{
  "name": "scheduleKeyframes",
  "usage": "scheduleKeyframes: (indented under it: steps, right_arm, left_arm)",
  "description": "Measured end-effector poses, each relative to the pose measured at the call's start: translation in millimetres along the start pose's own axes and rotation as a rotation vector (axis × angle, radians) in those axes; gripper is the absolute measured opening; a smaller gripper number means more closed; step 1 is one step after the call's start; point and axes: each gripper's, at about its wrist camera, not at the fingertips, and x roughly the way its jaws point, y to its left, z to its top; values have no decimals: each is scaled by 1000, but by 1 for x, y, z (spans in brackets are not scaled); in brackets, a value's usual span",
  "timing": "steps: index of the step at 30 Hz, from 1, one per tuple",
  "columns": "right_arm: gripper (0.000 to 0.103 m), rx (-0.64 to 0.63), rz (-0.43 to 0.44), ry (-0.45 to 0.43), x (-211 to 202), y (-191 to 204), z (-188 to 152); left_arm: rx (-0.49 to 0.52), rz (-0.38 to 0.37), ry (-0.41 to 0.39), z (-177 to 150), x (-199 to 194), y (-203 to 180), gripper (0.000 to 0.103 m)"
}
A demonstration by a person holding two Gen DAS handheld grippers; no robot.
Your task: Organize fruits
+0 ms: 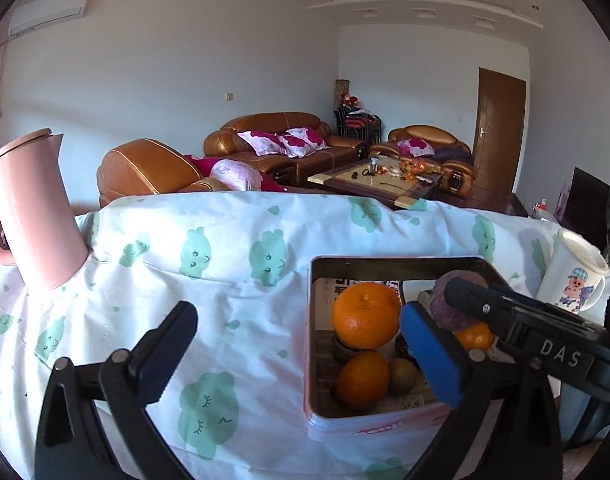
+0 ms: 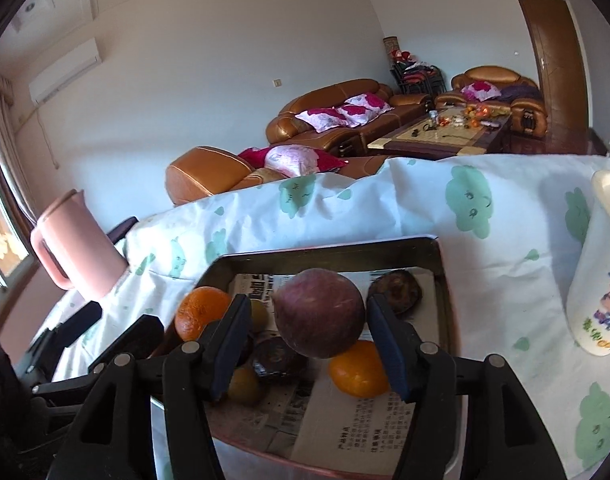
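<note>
A pink tin box (image 1: 385, 259) lined with newspaper holds several fruits: a large orange (image 1: 365, 314) stacked on another orange (image 1: 363, 380), a greenish fruit (image 1: 403, 376) and a third orange (image 1: 475, 336). My left gripper (image 1: 301, 352) stands wide open and holds nothing; its blue-padded finger is over the box and the other is over the cloth. In the right wrist view a reddish-purple apple (image 2: 319, 312) rests on the pile between the fingers of my right gripper (image 2: 308, 304). Its pads stand a little off the apple, with a clear gap on the left. Dark fruits (image 2: 397, 290) lie behind.
A pink jug (image 1: 33, 208) stands at the table's left. At the right, close to the box, is a white cartoon mug (image 1: 573, 276). The cloth with green prints (image 1: 209, 256) covers the table. Brown sofas and a low table are beyond its far edge.
</note>
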Motion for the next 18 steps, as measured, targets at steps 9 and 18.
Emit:
scheduleKeyframes:
  steps: [9, 18]
  right_arm:
    - [73, 84, -85, -201, -39, 5, -12]
    - [88, -22, -330, -495, -100, 33, -38]
  left_arm:
    - [28, -1, -23, -11, -12, -2, 103]
    - [68, 6, -98, -18, -34, -4, 103]
